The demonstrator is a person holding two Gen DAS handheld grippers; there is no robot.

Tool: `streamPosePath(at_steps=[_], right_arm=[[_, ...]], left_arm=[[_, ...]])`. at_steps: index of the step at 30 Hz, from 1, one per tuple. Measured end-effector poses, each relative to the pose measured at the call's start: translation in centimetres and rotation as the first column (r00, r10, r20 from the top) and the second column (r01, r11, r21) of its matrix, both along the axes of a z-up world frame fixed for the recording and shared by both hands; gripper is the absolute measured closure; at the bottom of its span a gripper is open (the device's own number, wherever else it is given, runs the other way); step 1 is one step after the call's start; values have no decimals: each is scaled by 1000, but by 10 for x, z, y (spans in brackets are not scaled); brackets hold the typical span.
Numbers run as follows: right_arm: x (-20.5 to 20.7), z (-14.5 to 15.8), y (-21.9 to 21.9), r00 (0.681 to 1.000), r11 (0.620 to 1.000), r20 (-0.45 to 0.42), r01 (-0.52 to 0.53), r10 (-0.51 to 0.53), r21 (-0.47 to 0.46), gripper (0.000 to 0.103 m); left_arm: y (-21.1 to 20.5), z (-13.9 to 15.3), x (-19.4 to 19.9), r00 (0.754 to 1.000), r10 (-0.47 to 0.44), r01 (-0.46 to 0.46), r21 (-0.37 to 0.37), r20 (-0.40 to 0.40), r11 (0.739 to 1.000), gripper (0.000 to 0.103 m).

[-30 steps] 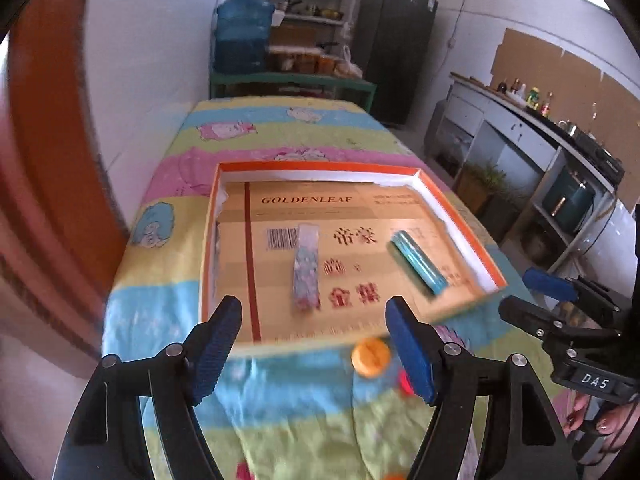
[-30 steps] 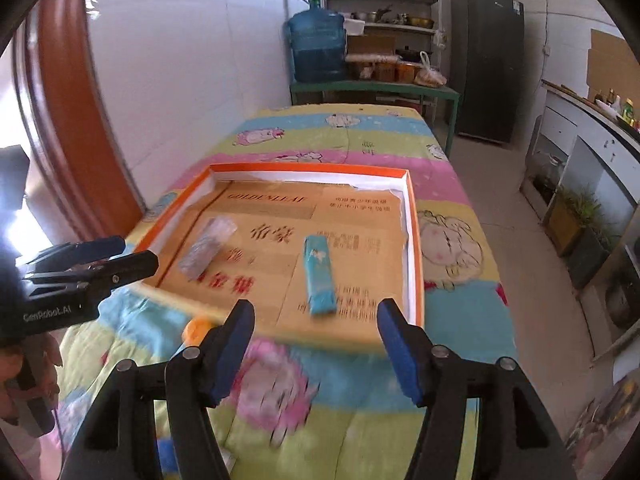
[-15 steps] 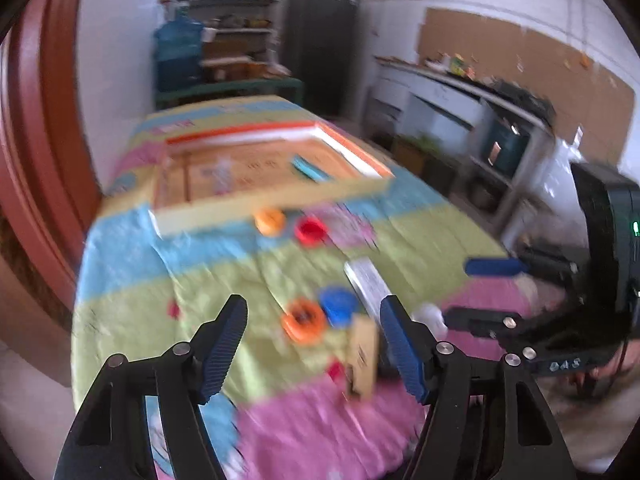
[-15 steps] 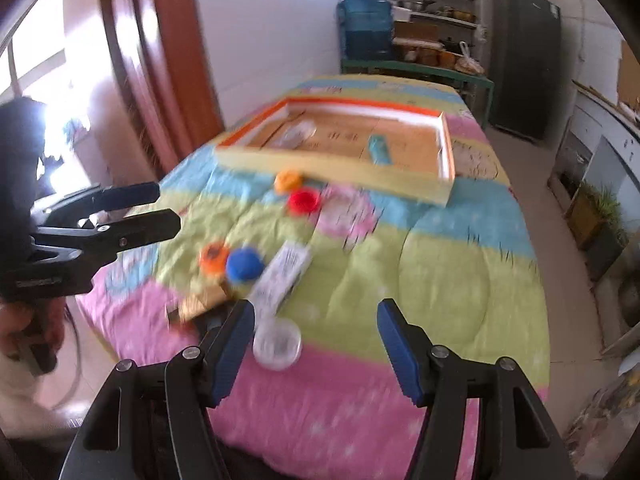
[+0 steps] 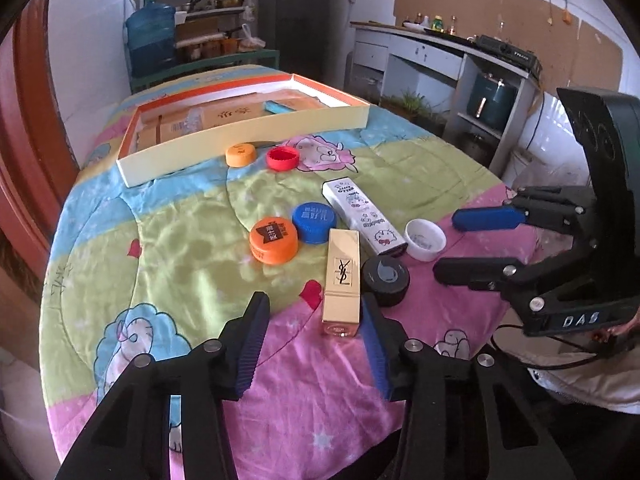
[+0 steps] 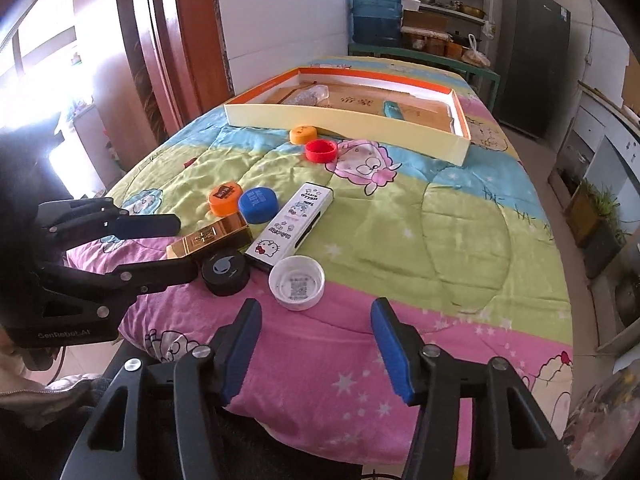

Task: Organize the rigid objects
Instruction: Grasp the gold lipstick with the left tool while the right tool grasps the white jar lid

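Note:
A gold box [image 5: 342,280] [image 6: 212,238], a white Hello Kitty box [image 5: 362,216] [image 6: 292,224], a black lid [image 5: 386,275] [image 6: 225,268], a white cap [image 5: 425,239] [image 6: 297,283], a blue cap [image 5: 314,222] [image 6: 258,205] and an orange cap [image 5: 274,240] [image 6: 225,198] lie clustered on the quilt. A small orange cap [image 5: 240,154] and a red cap [image 5: 283,158] lie by the orange-rimmed tray [image 5: 244,130] [image 6: 460,148], which holds a teal tube [image 6: 394,111] and a clear packet [image 6: 308,95]. My left gripper [image 5: 316,344] is open just short of the gold box. My right gripper [image 6: 316,350] is open, near the white cap.
The quilted table [image 5: 180,248] ends close below both grippers. A wooden door [image 6: 172,40] stands at the left, a water jug [image 6: 376,4] and shelves behind, a counter [image 5: 440,52] to the right.
Both grippers have pulled back from the tray toward the table's near edge. The cluster of caps and boxes has come into view. Both stay open.

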State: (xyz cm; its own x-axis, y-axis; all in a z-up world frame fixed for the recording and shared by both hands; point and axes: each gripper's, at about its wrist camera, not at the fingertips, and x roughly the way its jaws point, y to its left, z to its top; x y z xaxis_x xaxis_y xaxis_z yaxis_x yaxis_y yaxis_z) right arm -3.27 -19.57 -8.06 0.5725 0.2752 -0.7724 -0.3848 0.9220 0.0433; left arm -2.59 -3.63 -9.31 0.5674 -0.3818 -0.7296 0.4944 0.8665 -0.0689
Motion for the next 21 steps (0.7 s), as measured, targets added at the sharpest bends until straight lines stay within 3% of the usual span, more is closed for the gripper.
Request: streamPosePath(at_steps=[7, 11, 13, 16, 21], right_arm=[[5, -4, 11, 999, 999, 29, -22, 23, -33, 58], [10, -4, 16, 999, 999, 34, -32, 33, -30, 73], [12, -4, 18, 999, 999, 31, -27, 28, -28, 73], [13, -4, 16, 1000, 1000, 24, -20, 21, -17, 73], [12, 1, 9, 1000, 1000, 25, -7, 6, 9, 73]], left_arm=[[-7, -2, 12, 1000, -12, 12, -8, -1, 1000, 59], [-11, -2, 17, 999, -37, 37, -31, -4, 999, 78], [-14, -2, 15, 999, -55, 55, -35, -1, 998, 84], [-17, -2, 13, 998, -59, 59, -18, 18, 998, 85], [-8, 7, 10, 999, -45, 47, -67, 29, 997, 85]])
